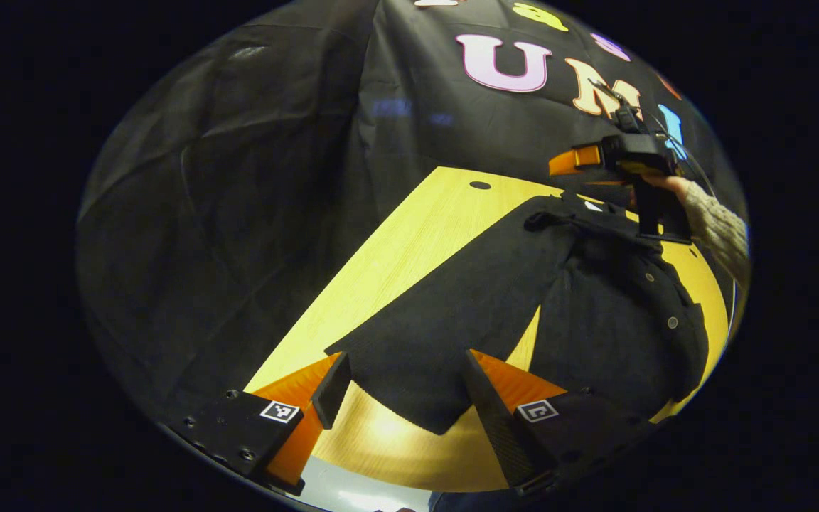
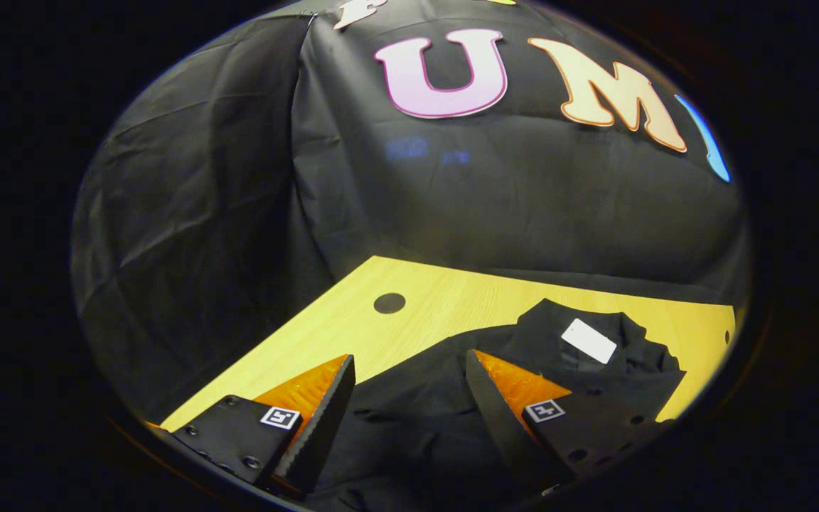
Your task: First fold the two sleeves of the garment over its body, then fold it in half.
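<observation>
A black garment (image 1: 594, 306) lies spread on a yellow wooden table (image 1: 409, 249) inside a booth draped in black cloth (image 1: 225, 178). No containers are in sight; the table carries just the garment.

In the left gripper view, one sleeve (image 1: 445, 334) stretches flat toward the camera, its cuff end near the table's front edge. The body of the garment lies to the right, with a row of small round buttons (image 1: 672, 322) down it. The left gripper (image 1: 409, 398) hangs just above the sleeve's end, its two fingers spread wide on either side of the cuff, holding nothing. Whether the tips touch the fabric cannot be told.

Farther back in the same view, a hand (image 1: 665, 183) in a knitted sleeve holds the right gripper (image 1: 619, 160) in the air above the collar end of the garment.

In the right gripper view, the right gripper (image 2: 409, 398) is also wide open and empty, its fingers above dark fabric. Beyond them lies the collar (image 2: 594, 334) with a white label (image 2: 589, 340) inside it. A round dark hole (image 2: 389, 303) marks the table to the left.
</observation>
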